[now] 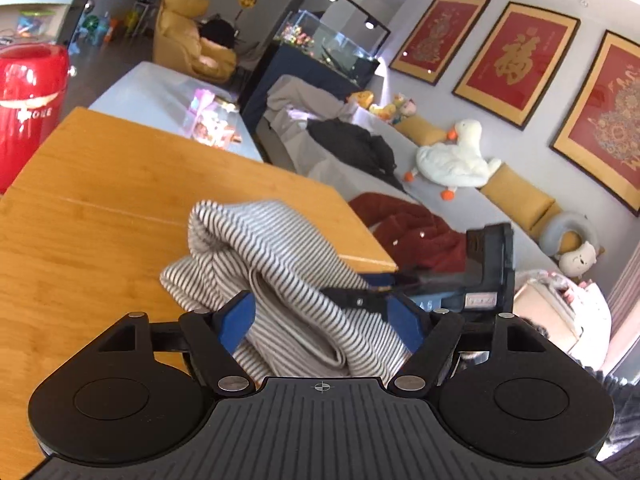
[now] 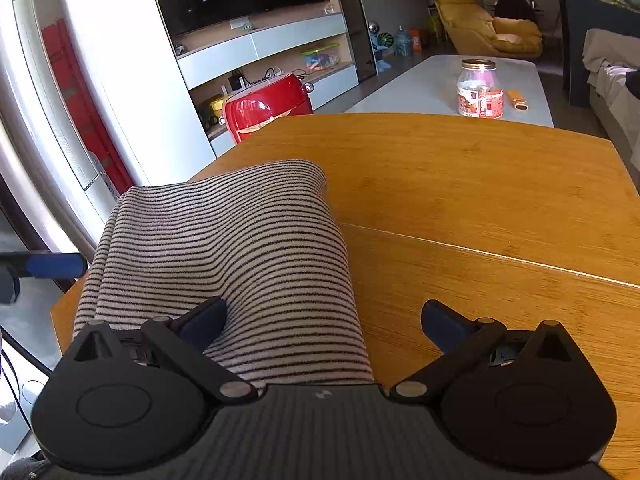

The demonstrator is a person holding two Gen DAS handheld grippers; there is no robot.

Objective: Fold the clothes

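Two spread grippers (image 1: 326,312) (image 2: 322,320) over striped garment (image 2: 224,256)

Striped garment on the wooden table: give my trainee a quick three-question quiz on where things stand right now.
1. True or false: both grippers stand open around the striped garment.
2. Which surface does the garment lie on? A) grey sofa B) wooden table C) floor
3. Fill in: beyond the table, on the grey coffee table, stands a ____.

Key: 1 true: left gripper and right gripper both have fingers spread. 2 B. 3 jar.
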